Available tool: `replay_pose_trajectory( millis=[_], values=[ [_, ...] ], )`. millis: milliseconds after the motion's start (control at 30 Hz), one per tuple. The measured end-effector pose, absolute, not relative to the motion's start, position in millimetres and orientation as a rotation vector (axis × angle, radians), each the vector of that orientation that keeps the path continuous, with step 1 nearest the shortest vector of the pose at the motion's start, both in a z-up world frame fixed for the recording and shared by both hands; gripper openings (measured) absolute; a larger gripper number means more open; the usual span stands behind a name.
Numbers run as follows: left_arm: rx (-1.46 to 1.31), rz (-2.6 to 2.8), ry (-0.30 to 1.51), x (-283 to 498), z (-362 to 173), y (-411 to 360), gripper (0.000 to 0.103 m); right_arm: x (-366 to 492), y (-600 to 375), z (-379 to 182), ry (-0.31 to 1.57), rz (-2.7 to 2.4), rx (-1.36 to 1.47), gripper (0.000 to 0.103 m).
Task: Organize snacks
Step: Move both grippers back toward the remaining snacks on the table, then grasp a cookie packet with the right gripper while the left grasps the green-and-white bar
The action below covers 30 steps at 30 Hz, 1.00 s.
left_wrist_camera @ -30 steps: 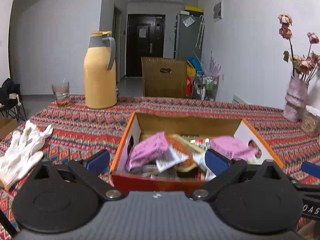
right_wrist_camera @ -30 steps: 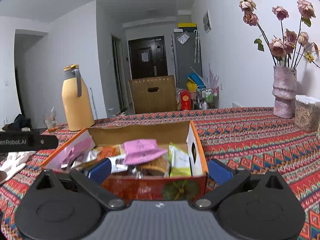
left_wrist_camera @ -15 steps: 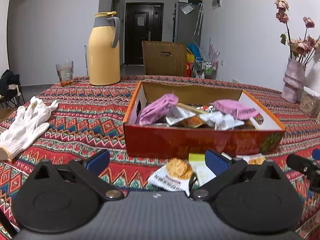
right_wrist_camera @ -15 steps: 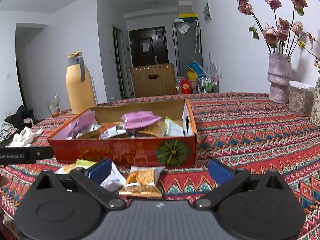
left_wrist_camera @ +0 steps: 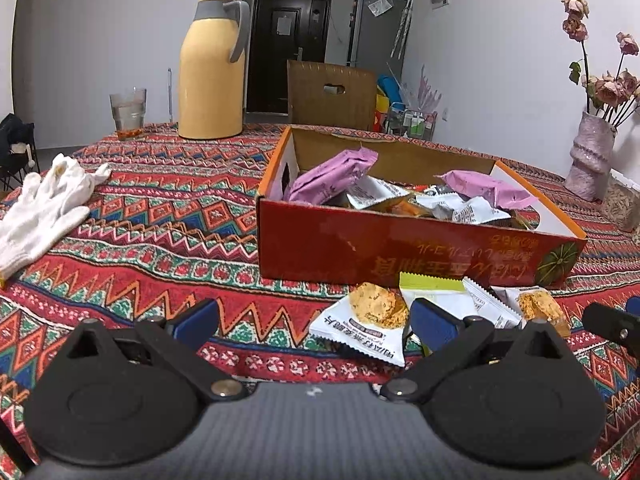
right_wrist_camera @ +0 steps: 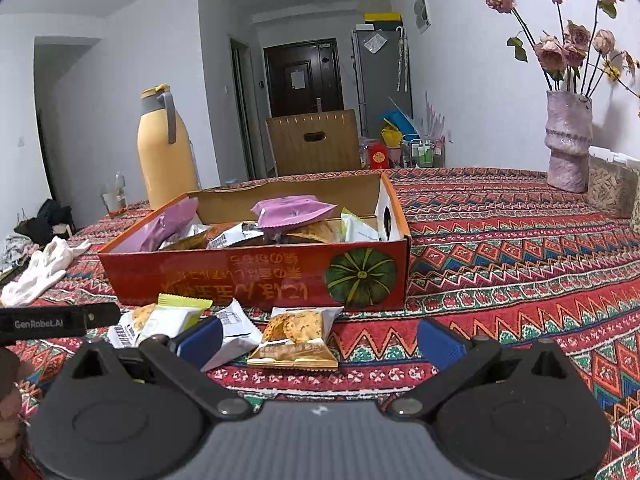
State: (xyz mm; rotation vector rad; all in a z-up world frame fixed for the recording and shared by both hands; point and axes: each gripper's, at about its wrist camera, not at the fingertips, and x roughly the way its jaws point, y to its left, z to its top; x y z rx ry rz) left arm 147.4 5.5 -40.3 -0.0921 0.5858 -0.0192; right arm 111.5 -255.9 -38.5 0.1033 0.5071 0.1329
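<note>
An open orange-red cardboard box (left_wrist_camera: 400, 248) sits on the patterned tablecloth, also in the right wrist view (right_wrist_camera: 256, 276). It holds pink packets (left_wrist_camera: 332, 176) and several white snack packets. Loose packets lie on the cloth in front of it: a white biscuit packet (left_wrist_camera: 366, 322), a yellow-green topped one (left_wrist_camera: 432, 282), and a golden cracker packet (right_wrist_camera: 294, 338). My left gripper (left_wrist_camera: 314, 320) is open and empty, low over the cloth just left of the loose packets. My right gripper (right_wrist_camera: 320, 336) is open and empty, with the golden packet between its jaws' line.
A yellow thermos (left_wrist_camera: 210, 68) and a glass (left_wrist_camera: 128, 114) stand at the far left. White gloves (left_wrist_camera: 44, 208) lie on the left. A pink vase of dried roses (right_wrist_camera: 568, 148) and a container (right_wrist_camera: 608, 188) stand at the right. A chair back (right_wrist_camera: 314, 142) is behind the table.
Both grippers have pulled back and dropped lower. The box now lies farther ahead and the loose packets in front of it have come into view.
</note>
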Motion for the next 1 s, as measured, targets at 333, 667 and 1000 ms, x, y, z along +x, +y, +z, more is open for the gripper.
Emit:
replay_pose_trajectory(
  millis=[333,667,1000],
  values=[
    [-0.1,-0.042,0.592,147.8,-44.7,4.0,0.103,148.2,-245.3,-39.4,0.58,0.151,0.067,0.08],
    [-0.097,-0.047,0.6,149.1,-46.7,1.9,0.103,186.8,-232.3,-65.9,0.714,0.135,0.086,0.048],
    [-0.094,-0.047,0.606,150.2,-48.3,1.5,0.103,161.0,-229.0,-55.7,0.581,0.132,0.05,0.04]
  ],
)
